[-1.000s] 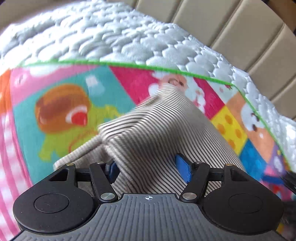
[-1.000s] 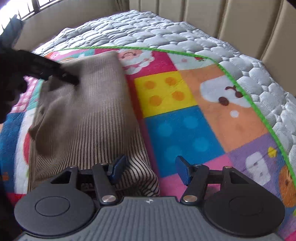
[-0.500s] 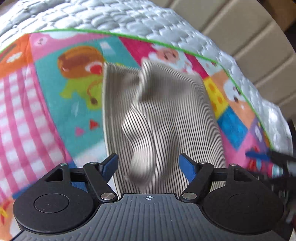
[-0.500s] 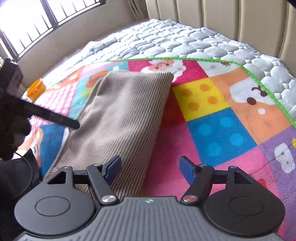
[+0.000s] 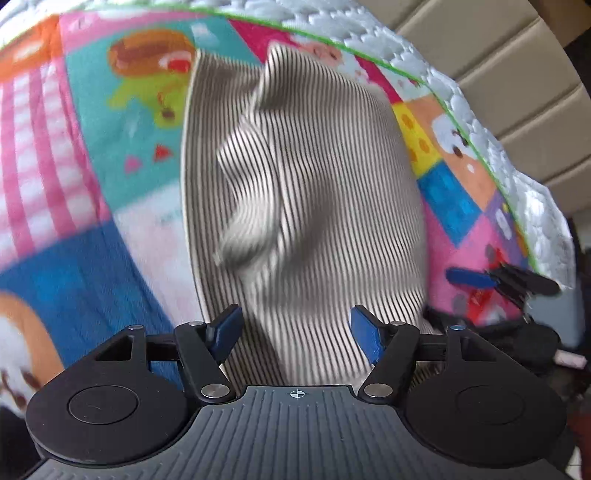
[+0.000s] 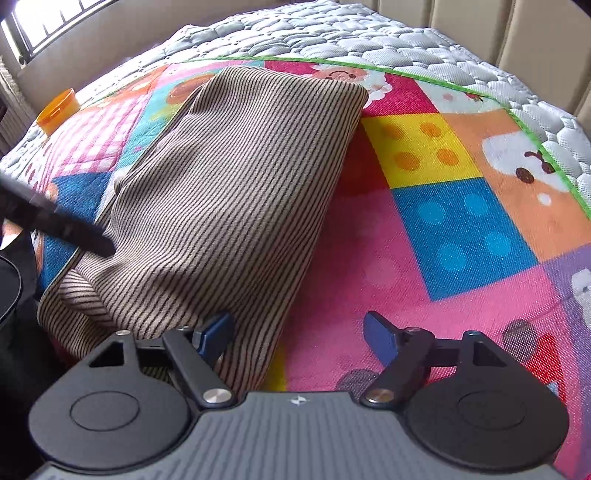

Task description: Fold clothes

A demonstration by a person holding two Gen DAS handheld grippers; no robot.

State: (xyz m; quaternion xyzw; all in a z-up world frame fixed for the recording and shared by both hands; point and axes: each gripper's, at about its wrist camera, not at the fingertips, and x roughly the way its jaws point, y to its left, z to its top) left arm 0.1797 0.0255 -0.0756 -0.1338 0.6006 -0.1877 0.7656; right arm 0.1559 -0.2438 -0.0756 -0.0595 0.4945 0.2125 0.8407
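Both your grippers, left [image 5: 295,328] and right [image 6: 299,332], gape empty over the striped top [image 6: 236,192], folded on the mat [image 6: 461,221]. A ridge bunches at its centre; press it flat toward 12 o'clock.

One striped garment [image 6: 236,192], one patchwork play mat [image 6: 461,221], one quilted mattress [image 6: 369,33], one orange cup [image 6: 59,110] (far corner), two grippers [image 5: 295,332] [image 6: 299,336].

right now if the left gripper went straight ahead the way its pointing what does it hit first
Most likely the striped garment: the open left gripper points at its raised, rumpled fold. Depth is unclear in this view.
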